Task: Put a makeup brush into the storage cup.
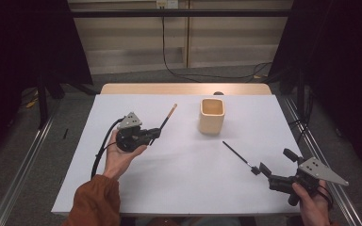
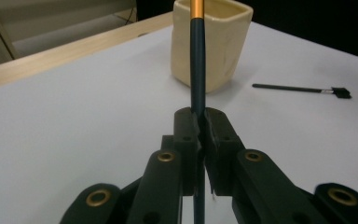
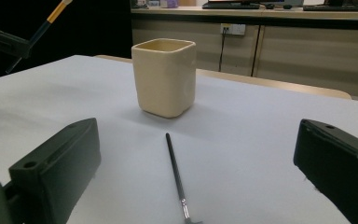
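Note:
A cream square cup [image 1: 212, 116] stands on the white table [image 1: 184, 188], right of centre. My left gripper [image 1: 156, 133] is held above the table's left half, shut on a dark-shafted brush with an orange band [image 1: 169, 114] that points up and toward the cup. In the left gripper view the jaws [image 2: 200, 126] clamp that shaft [image 2: 197, 70], with the cup [image 2: 223, 51] behind it. A thin black brush [image 1: 238, 155] lies flat on the table in front of the cup. My right gripper [image 1: 275, 162] rests low near the front right, open, with this brush [image 3: 175, 172] lying ahead between its jaws [image 3: 200, 140].
A wooden strip [image 1: 184, 89] runs along the table's far edge. Metal rails [image 1: 23, 165] flank the table on the floor. Cabinets and a cable [image 1: 169, 56] stand behind. Dark curtains hang on both sides.

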Demonstrator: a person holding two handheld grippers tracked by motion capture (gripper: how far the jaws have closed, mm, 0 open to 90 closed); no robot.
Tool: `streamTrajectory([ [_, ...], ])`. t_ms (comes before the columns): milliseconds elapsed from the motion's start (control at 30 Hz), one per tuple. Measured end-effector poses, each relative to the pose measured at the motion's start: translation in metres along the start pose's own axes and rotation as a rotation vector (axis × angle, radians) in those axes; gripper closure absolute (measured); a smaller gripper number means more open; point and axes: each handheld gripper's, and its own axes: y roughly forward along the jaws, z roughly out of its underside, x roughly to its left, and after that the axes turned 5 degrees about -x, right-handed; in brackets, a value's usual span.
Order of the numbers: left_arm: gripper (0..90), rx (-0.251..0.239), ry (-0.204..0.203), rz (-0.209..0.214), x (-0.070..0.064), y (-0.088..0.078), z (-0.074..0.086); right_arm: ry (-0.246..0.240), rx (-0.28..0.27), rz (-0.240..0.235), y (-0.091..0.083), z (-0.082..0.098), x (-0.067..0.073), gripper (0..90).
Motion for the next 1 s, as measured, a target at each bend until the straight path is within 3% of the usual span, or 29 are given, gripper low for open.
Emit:
streamTrajectory([
  [367,84.3,-0.111,0.008,-0.017,0.001,-0.002,0.003,0.003,0.008,-0.003,-0.001,0.000,0.000,0.2],
  [1000,84.3,-0.125,0.026,0.032,-0.014,-0.003,-0.002,-0.001,0.001,-0.009,-0.001,-0.001,0.000,0.2],
])
